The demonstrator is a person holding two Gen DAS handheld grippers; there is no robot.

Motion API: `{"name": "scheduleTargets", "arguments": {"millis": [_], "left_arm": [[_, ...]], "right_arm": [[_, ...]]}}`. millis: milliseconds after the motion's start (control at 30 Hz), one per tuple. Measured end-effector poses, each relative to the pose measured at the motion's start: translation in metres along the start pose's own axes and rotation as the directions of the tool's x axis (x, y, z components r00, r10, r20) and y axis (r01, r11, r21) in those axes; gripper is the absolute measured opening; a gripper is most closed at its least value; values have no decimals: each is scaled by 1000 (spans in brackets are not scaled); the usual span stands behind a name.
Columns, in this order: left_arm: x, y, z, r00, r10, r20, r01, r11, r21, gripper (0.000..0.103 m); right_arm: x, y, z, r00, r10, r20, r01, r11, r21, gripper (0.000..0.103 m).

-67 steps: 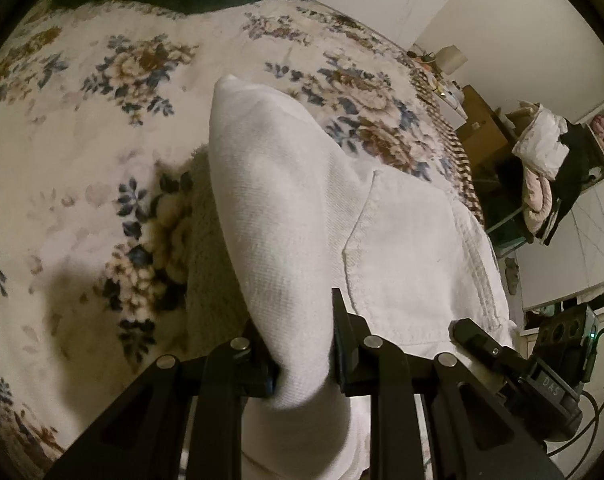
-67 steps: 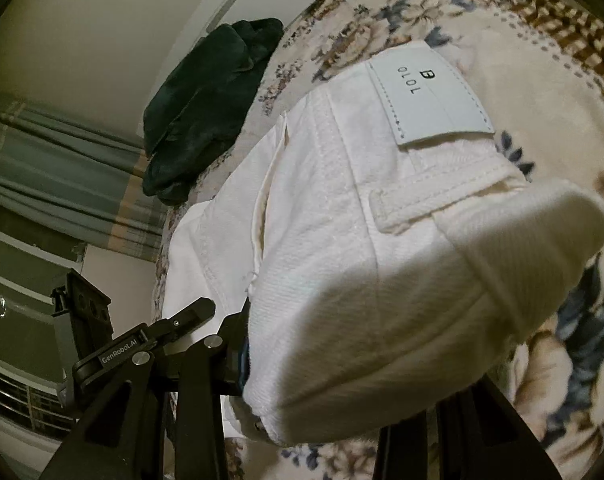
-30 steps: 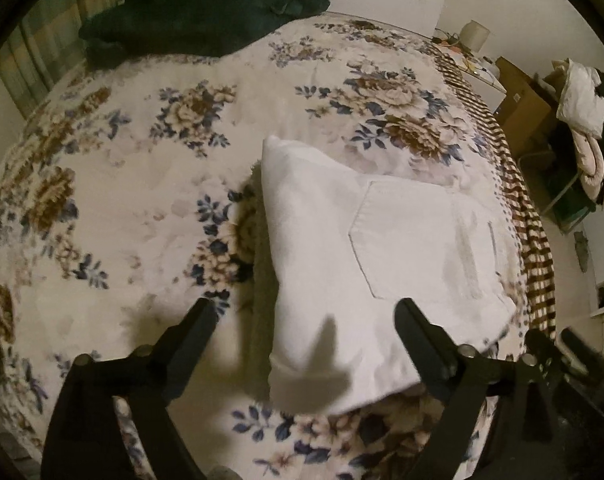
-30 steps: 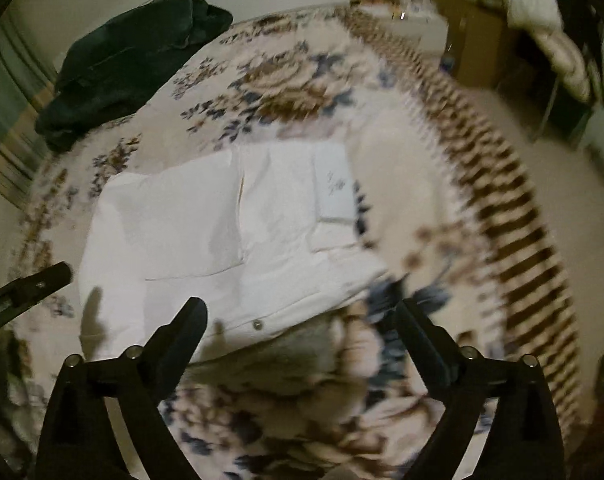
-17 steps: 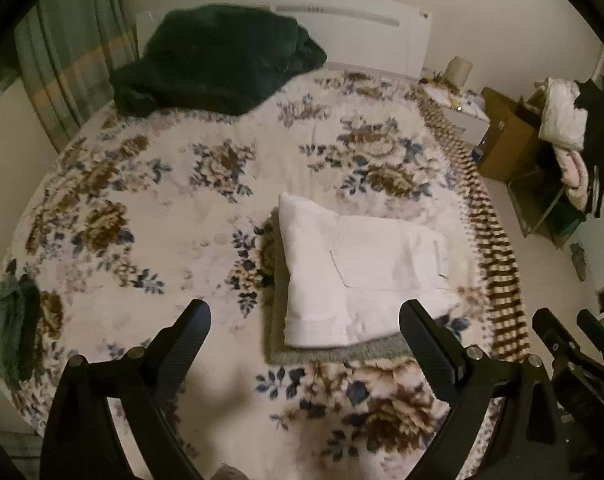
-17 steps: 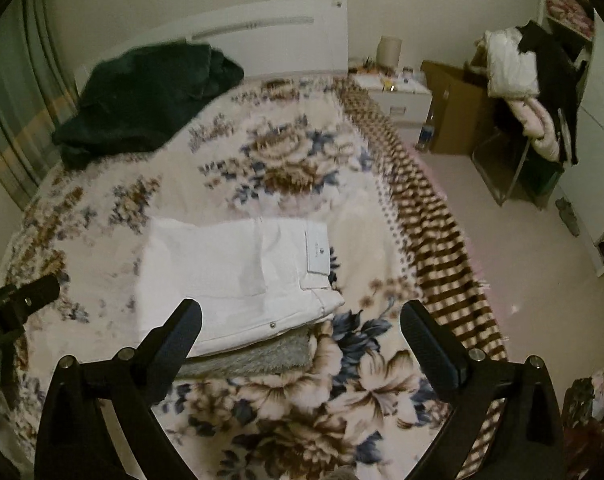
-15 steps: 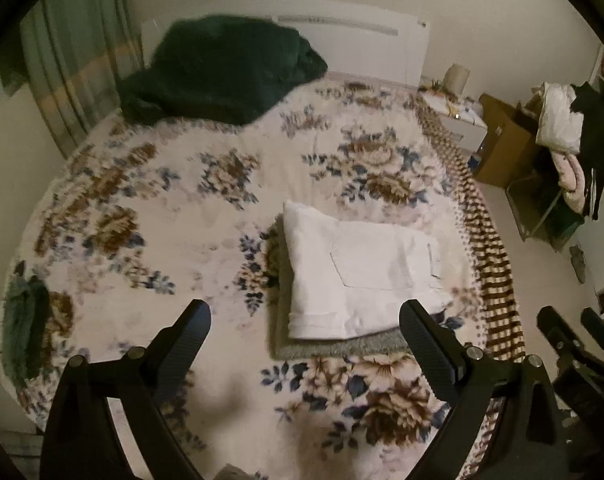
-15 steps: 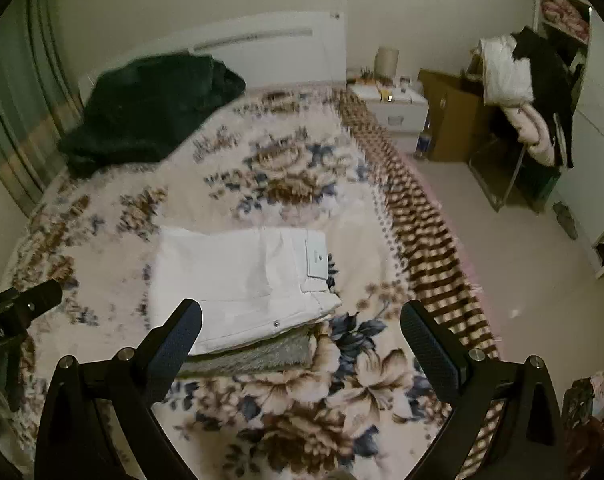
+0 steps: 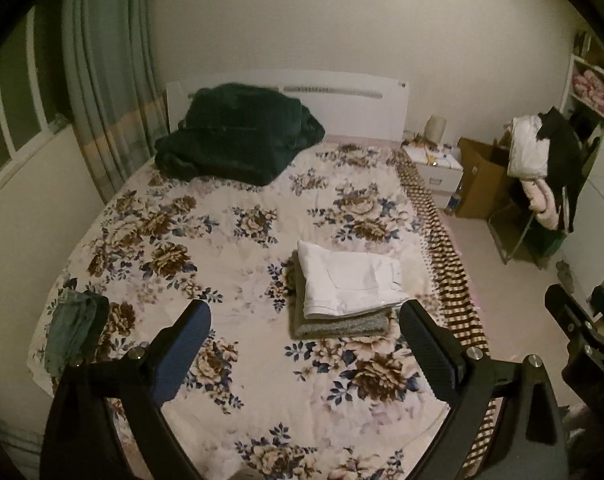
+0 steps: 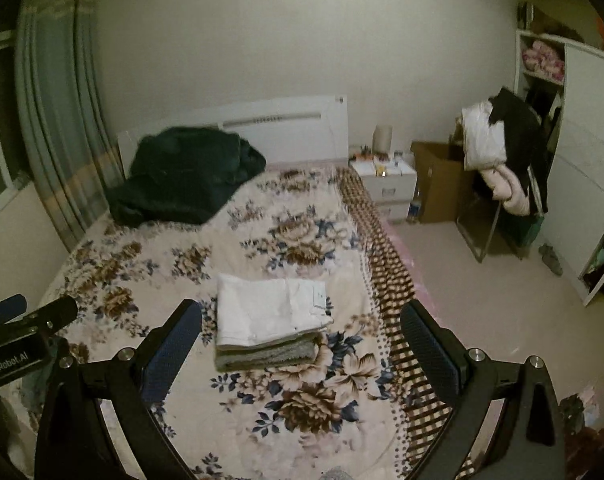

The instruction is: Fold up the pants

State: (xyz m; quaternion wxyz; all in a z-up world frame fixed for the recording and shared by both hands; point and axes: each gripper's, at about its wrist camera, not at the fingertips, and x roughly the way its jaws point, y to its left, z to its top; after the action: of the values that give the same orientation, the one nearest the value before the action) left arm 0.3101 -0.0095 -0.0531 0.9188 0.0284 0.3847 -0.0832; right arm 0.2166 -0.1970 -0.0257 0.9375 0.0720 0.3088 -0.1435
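resting folded on grey folded cloth [image 10: 268, 354] atop floral bed [image 9: 230, 240]: white pants [image 9: 348, 278]. soft, light, likely floppy; best pinched at folded edges. left gripper [image 9: 304, 344], right gripper [image 10: 300, 342] spread wide, empty.

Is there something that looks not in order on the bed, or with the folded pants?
Nothing stands out. The white pants lie folded flat, squarely on a folded grey garment. Both the left gripper and the right gripper are open and empty.
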Motion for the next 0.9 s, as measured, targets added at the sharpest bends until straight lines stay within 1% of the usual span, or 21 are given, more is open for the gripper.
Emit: {"name": "scheduleTargets", "arguments": {"millis": [67, 200, 267, 400, 600, 733, 900], "left_arm": [[-23, 0, -6, 1000, 2, 13, -2, 1000, -2, 96], [-57, -1, -19, 999, 6, 42, -6, 1000, 10, 97], [-69, -2, -24, 999, 8, 47, -9, 1000, 15, 97], [-85, -3, -36, 999, 8, 50, -8, 1000, 15, 96], [-95, -9, -41, 998, 32, 46, -31, 999, -5, 96], [-96, -14, -44, 998, 53, 46, -52, 998, -19, 96], [-97, -23, -48, 996, 77, 41, -76, 997, -35, 96]], "right_arm": [[-42, 0, 0, 999, -9, 38, 9, 1000, 1, 103], [-107, 2, -4, 997, -1, 76, 0, 1000, 14, 103], [-130, 4, -7, 996, -13, 89, 12, 1000, 11, 103], [-171, 7, -17, 996, -6, 90, 4, 1000, 19, 103], [-187, 2, -23, 998, 8, 62, -9, 1000, 19, 103], [-182, -5, -17, 998, 22, 64, -22, 1000, 3, 103], [-162, -15, -10, 998, 33, 53, -32, 999, -21, 103]]}}
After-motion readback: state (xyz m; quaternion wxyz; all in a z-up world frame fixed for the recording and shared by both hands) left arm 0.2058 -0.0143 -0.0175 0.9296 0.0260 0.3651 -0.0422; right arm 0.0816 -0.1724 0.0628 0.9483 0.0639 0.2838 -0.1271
